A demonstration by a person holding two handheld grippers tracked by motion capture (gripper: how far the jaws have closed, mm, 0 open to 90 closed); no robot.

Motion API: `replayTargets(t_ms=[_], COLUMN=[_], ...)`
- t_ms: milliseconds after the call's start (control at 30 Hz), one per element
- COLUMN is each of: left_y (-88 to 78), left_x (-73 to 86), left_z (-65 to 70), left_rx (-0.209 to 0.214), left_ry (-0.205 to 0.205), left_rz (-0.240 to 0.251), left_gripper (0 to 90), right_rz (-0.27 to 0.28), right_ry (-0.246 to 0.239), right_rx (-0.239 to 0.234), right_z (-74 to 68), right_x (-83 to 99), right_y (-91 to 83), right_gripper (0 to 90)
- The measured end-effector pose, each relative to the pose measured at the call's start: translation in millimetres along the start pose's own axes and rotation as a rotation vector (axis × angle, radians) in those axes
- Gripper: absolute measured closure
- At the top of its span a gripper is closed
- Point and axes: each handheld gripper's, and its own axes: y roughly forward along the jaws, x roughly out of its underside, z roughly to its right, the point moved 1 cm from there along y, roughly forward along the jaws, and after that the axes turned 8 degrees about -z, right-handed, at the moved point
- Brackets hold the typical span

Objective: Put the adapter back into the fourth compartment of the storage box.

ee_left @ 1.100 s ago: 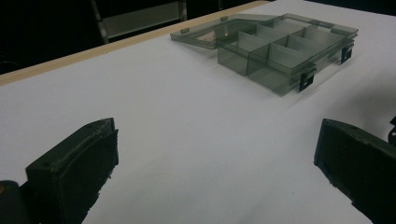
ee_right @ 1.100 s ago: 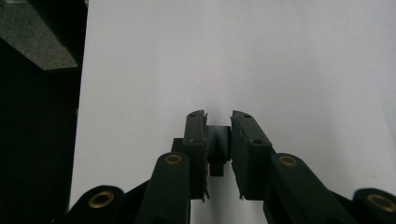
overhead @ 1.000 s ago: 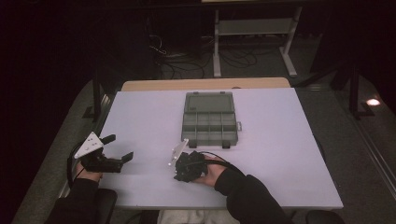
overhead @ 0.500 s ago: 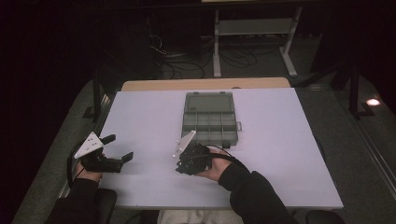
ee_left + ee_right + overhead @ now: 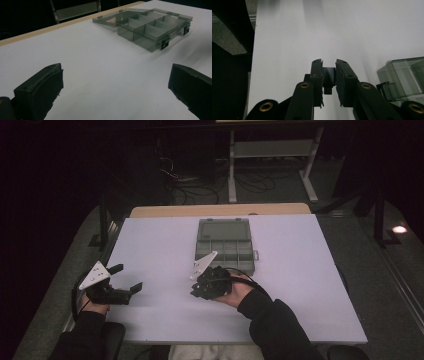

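The right gripper (image 5: 329, 72) has its jaws closed on a small black block (image 5: 329, 75), a squarish, hard-looking piece with a narrower stub at its lower end, pinched flat between the two rubbery black pads. In the high view that gripper (image 5: 200, 287) hangs over the near middle of the white surface (image 5: 150, 240), held from the right by a hand in a dark sleeve, with its grey three-cornered plate tipped up toward the box. The compartment box (image 5: 227, 251) lies just beyond and slightly right of the jaws, near but not touching; from the right gripper view its rounded corner and a latch show at the right edge (image 5: 402, 75). The box is smoky, see-through plastic with thin straight dividers making a grid of small open cells, its lid (image 5: 223, 228) folded flat away on the far side and two dark latches on the near wall. Its long axis, lid included, runs away from the person. The right hand is clearly the nearer one, so a short carry forward and to the right should bring the block over the near row of cells. The left gripper (image 5: 126, 282) rests at the near left, well apart from the box, its jaws spread wide with nothing between them; from its own view the box (image 5: 150, 27) sits far off, up and to the right. The surface is smooth, matte and bare around the box.
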Motion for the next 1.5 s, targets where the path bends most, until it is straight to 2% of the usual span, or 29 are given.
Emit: replayTargets(t_ms=[400, 633, 667, 1133, 1500], left_y=[-0.2, -0.2, -0.4, -0.4, 0.0], left_x=[0.3, 0.4, 0.3, 0.3, 0.5], left_z=[-0.2, -0.1, -0.3, -0.4, -0.1], left_rx=[0.0, 0.0, -0.001, -0.002, 0.005], left_ry=[-0.004, -0.004, -0.004, -0.001, -0.003], left_rz=[0.003, 0.002, 0.003, 0.001, -0.002], left_gripper=[0.0, 0.0, 0.0, 0.0, 0.0], right_rz=[0.019, 0.032, 0.036, 0.06, 0.069], right_ry=[0.018, 0.041, 0.049, 0.101, 0.135], right_rx=[0.044, 0.072, 0.087, 0.139, 0.169], right_z=[14.7, 21.3, 25.8, 45.3, 57.5], right_x=[3.5, 6.5, 7.9, 15.7, 22.5], right_y=[-16.1, -24.7, -29.7, -50.5, -60.3], right_gripper=[75.3, 75.3, 75.3, 75.3, 75.3])
